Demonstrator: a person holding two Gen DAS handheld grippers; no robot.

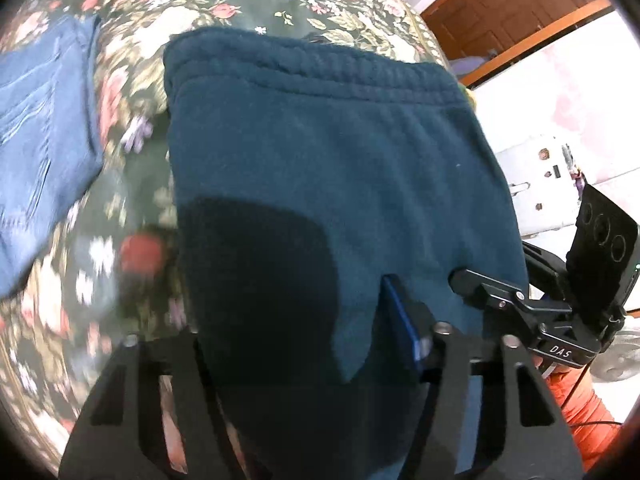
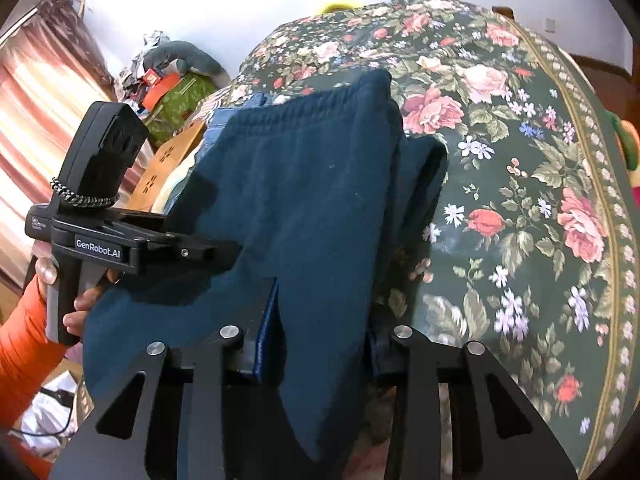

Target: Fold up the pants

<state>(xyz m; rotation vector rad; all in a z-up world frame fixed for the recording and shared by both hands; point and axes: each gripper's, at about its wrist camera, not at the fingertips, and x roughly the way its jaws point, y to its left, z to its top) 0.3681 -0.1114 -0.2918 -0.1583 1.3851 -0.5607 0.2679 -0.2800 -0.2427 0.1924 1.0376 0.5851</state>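
Observation:
Dark teal fleece pants (image 1: 328,152) lie folded on a floral bedspread (image 1: 224,4), elastic waistband at the far end. My left gripper (image 1: 316,344) is shut on the near edge of the pants; cloth drapes over its fingers, one blue pad (image 1: 400,320) showing. My right gripper (image 2: 320,340) is shut on the same pants (image 2: 304,184) at their near edge, a blue pad (image 2: 268,332) beside the pinched fold. Each view shows the other gripper beside the pants: the right one in the left wrist view (image 1: 516,300), the left one in the right wrist view (image 2: 160,248).
Blue jeans (image 1: 36,136) lie on the bedspread (image 2: 520,200) left of the pants. A wooden door (image 1: 520,8) and white appliance (image 1: 540,168) stand beyond the bed's right side. A cluttered pile (image 2: 168,76) and curtains (image 2: 44,92) are at far left.

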